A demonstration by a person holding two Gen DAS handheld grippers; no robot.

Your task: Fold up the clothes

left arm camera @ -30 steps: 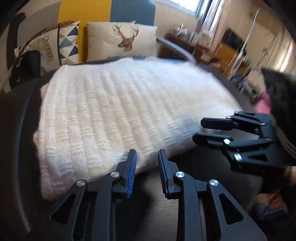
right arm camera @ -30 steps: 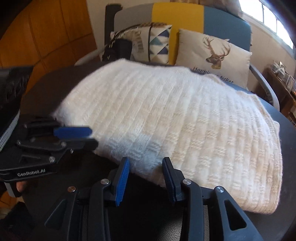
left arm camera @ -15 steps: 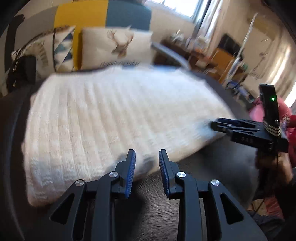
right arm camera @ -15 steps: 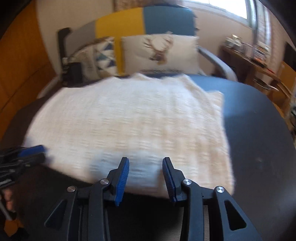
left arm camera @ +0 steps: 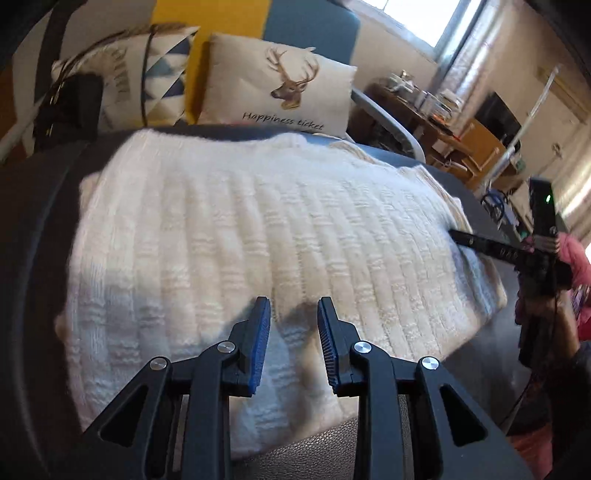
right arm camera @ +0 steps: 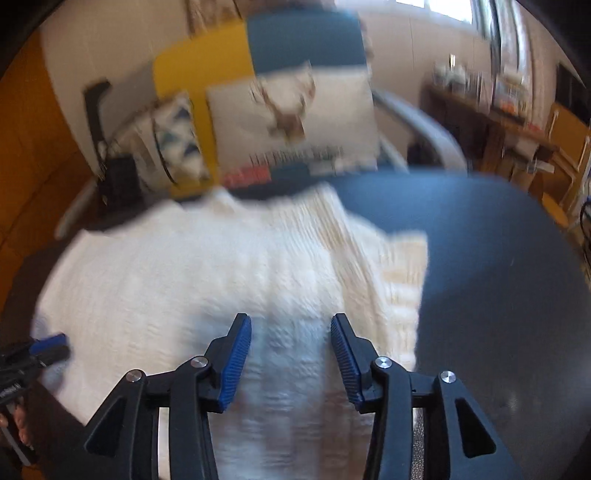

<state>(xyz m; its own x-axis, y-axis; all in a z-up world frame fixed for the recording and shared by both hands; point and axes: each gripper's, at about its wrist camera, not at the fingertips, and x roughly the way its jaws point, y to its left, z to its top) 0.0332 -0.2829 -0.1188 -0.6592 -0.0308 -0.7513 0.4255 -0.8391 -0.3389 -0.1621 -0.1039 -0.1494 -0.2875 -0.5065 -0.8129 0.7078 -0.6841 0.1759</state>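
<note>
A white ribbed knit sweater [left arm camera: 258,229] lies folded flat on a dark round table [left arm camera: 33,229]. My left gripper [left arm camera: 293,314] is open and empty, its fingers over the sweater's near edge. In the right wrist view the sweater [right arm camera: 207,280] is blurred; my right gripper [right arm camera: 291,330] is open and empty over the sweater's near right part. The right gripper also shows in the left wrist view [left arm camera: 480,242] at the sweater's right edge. The left gripper shows at the left edge of the right wrist view [right arm camera: 44,347].
Behind the table stands a yellow and blue sofa [left arm camera: 306,33] with a deer cushion [left arm camera: 284,92], a patterned cushion [left arm camera: 155,74] and a black bag [left arm camera: 70,107]. Bare table surface [right arm camera: 498,258] lies right of the sweater. Cluttered shelves [left arm camera: 436,107] stand at the far right.
Both grippers have moved forward over the sweater's near edge. The right gripper has swung from the sweater's left side to its right side. Its jaws are wider apart.
</note>
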